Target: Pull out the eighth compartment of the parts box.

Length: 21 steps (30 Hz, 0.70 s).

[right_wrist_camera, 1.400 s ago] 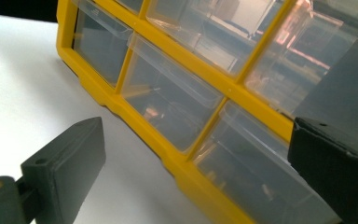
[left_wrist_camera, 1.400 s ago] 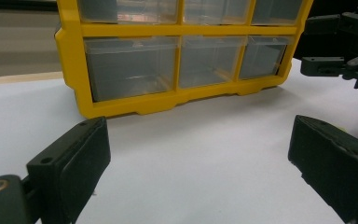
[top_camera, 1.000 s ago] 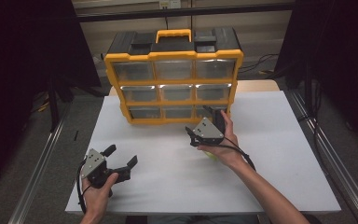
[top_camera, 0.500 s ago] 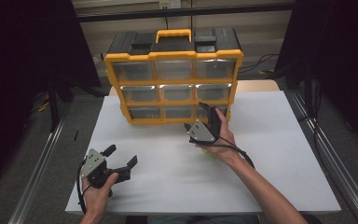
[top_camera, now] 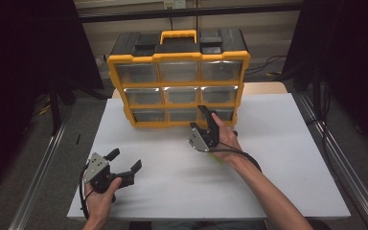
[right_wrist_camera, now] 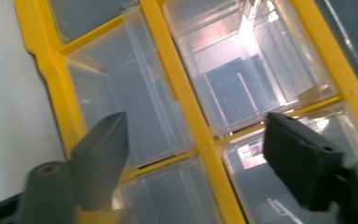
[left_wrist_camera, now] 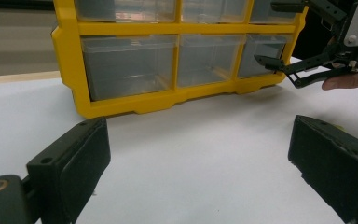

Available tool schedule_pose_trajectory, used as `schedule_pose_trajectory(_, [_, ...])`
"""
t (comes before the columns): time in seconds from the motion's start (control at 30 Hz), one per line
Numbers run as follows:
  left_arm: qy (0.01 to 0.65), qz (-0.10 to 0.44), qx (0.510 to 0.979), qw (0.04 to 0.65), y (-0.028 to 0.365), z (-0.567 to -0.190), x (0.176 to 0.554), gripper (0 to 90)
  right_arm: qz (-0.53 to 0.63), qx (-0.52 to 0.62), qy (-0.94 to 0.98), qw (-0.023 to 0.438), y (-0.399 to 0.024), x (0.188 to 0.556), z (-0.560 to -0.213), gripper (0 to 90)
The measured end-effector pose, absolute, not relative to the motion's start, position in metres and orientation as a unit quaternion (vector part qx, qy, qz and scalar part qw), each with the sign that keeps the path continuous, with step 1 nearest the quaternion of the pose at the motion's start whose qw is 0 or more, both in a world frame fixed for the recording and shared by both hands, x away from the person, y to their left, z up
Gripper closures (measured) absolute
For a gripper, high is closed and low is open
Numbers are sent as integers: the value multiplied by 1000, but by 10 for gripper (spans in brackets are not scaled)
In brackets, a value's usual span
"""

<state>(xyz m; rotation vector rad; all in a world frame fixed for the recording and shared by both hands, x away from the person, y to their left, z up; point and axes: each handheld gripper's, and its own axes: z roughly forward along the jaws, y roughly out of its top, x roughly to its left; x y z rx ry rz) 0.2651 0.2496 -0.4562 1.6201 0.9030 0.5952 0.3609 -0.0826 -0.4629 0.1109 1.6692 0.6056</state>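
A yellow organizer (top_camera: 178, 85) with a black top and three rows of clear drawers stands at the back middle of the white table (top_camera: 278, 158). My right gripper (top_camera: 199, 118) is open and raised just in front of the bottom row, near its middle and right drawers. In the right gripper view the open gripper (right_wrist_camera: 196, 126) frames the yellow frame (right_wrist_camera: 179, 88) between clear drawers, close up and tilted. My left gripper (top_camera: 125, 159) rests open near the front left of the table. Its own view shows the open gripper (left_wrist_camera: 198, 140) facing the bottom drawers (left_wrist_camera: 130, 65), with the right gripper (left_wrist_camera: 268, 32) beyond.
The organizer has an orange carry handle (top_camera: 178, 35) on top. A small yellow-green bit (top_camera: 215, 160) lies on the table under the right wrist. Metal rails (top_camera: 338, 167) run along both sides of the table, with dark floor beyond them.
The right gripper has moved a little forward and up toward the bottom row of drawers. The left gripper has stayed put.
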Motion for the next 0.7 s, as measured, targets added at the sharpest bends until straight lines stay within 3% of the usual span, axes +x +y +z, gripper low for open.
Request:
schedule_pose_trajectory(0.4, [383,253,688,562,250,-456,265,56,223,32,721,655,-79,371,-472,377])
schedule_pose_trajectory(0.47, [385,252,683,567,249,-456,265,55,196,-4,721,664,-76,373,-473,441])
schedule_pose_trajectory(0.7, [383,252,684,567,248,-456,264,55,173,-16,725,666,-73,376,-483,535])
